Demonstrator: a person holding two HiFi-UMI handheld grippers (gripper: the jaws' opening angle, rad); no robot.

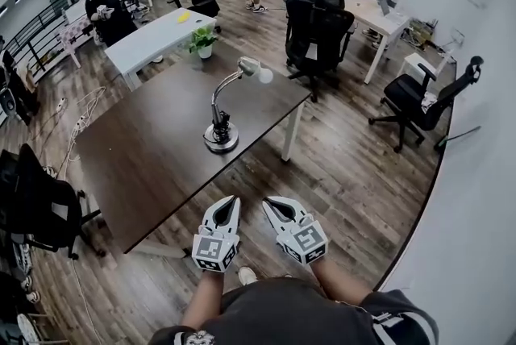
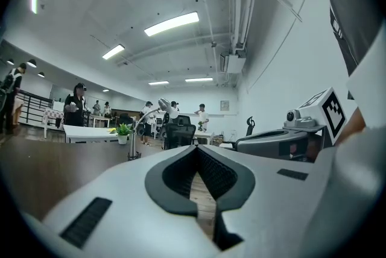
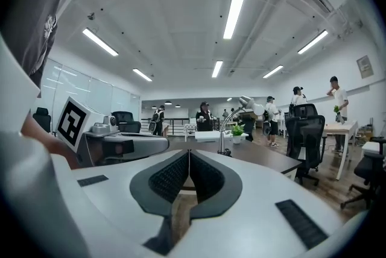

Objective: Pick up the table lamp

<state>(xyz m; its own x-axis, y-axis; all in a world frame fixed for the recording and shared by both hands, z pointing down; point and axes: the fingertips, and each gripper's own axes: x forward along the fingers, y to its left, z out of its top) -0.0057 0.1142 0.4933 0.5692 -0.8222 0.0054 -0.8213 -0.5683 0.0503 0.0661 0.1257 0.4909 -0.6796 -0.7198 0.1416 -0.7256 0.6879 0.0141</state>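
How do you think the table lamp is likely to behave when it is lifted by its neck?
The table lamp probably feels bottom-heavy: its round base looks solid. The head overhangs to one side, so it may swing or tilt. The curved neck looks bendable, perhaps flexing.

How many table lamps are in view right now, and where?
1. The table lamp stands on the dark table, right of its middle, base flat and head bent over. Far desks may hide others.

Both hand-held grippers [image 1: 233, 199] [image 1: 267, 201] — closed, empty
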